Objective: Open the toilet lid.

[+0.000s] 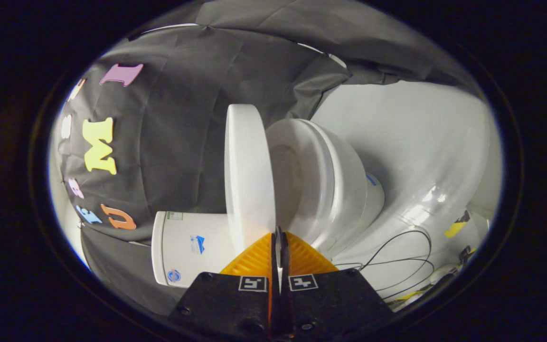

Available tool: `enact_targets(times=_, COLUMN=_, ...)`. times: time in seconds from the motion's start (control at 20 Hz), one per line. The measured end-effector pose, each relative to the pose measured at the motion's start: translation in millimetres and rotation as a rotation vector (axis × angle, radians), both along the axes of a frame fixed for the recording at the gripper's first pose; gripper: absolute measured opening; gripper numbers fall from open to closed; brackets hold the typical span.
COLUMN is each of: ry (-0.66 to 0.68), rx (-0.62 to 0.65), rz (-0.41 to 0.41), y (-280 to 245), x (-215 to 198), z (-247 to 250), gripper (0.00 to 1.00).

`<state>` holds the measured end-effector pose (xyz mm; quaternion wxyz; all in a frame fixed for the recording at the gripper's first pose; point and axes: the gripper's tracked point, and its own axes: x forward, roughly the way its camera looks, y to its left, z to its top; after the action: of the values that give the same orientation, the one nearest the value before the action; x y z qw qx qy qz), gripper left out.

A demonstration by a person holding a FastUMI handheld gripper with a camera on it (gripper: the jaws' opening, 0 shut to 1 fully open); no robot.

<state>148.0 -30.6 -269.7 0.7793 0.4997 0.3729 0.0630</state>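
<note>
Fingers of the hand-held gripper (279,237) pressed together, nothing between them, tips just at the edge of the toilet lid (247,175). Lid raised off the seat (302,175), standing against the tank (190,254). Black cables (397,256) lie nearby.

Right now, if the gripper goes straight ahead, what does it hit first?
Likely the lid: its edge sits just beyond the shut gripper. The bowl lies beside it; depth is unclear.

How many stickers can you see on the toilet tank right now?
3 on the toilet tank: green-white one at its top edge, blue one mid-side, round blue one lower. More may be hidden behind the raised lid. Gripper fingers together.
</note>
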Motion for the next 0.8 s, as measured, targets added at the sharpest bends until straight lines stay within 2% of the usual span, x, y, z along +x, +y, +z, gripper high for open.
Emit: enact_targets(times=0.8, ry=-0.107, rx=-0.131, rz=0.068, y=30, x=-6, z=68, gripper=0.04)
